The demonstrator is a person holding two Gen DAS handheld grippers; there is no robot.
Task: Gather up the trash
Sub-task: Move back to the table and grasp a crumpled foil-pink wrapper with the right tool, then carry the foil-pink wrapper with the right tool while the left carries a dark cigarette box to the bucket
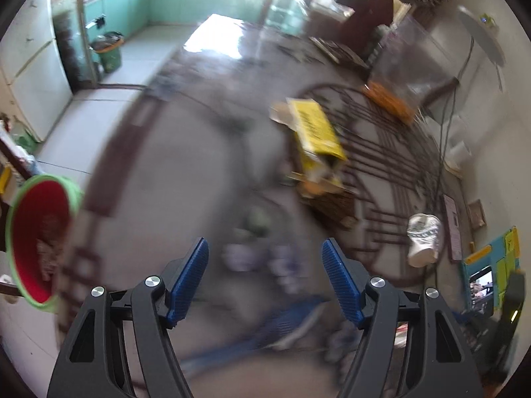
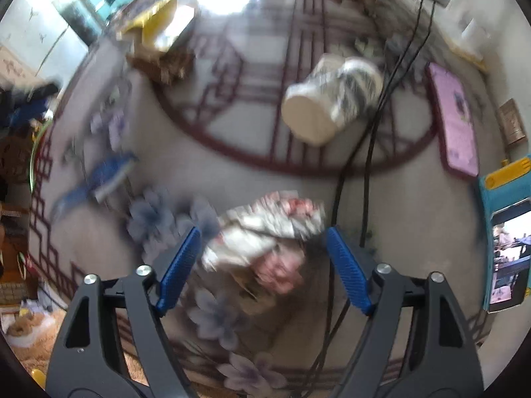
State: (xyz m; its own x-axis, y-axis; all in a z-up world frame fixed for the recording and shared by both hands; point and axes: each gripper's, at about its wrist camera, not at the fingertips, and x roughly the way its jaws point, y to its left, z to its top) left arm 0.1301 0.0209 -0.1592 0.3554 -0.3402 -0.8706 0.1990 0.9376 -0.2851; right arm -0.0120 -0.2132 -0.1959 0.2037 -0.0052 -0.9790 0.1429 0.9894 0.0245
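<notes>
Both views are motion-blurred. My left gripper (image 1: pixel 265 258) is open and empty above the patterned table. A red bin with a green rim (image 1: pixel 36 238) sits at the far left edge. A yellow carton (image 1: pixel 317 132) lies on a woven box, and a tipped paper cup (image 1: pixel 423 238) lies to the right. My right gripper (image 2: pixel 264 248) is open, with a crumpled white and pink wrapper (image 2: pixel 265 229) lying between its fingers. The paper cup (image 2: pixel 328 102) and the yellow carton (image 2: pixel 156 23) also show in the right wrist view.
A blue brush (image 2: pixel 96 182) lies left of the wrapper. Black cables (image 2: pixel 368 165) run past the right finger. A pink phone (image 2: pixel 456 122) and a teal case with a lit screen (image 2: pixel 507 238) lie at the right. A clear bag with orange contents (image 1: pixel 395 79) stands behind.
</notes>
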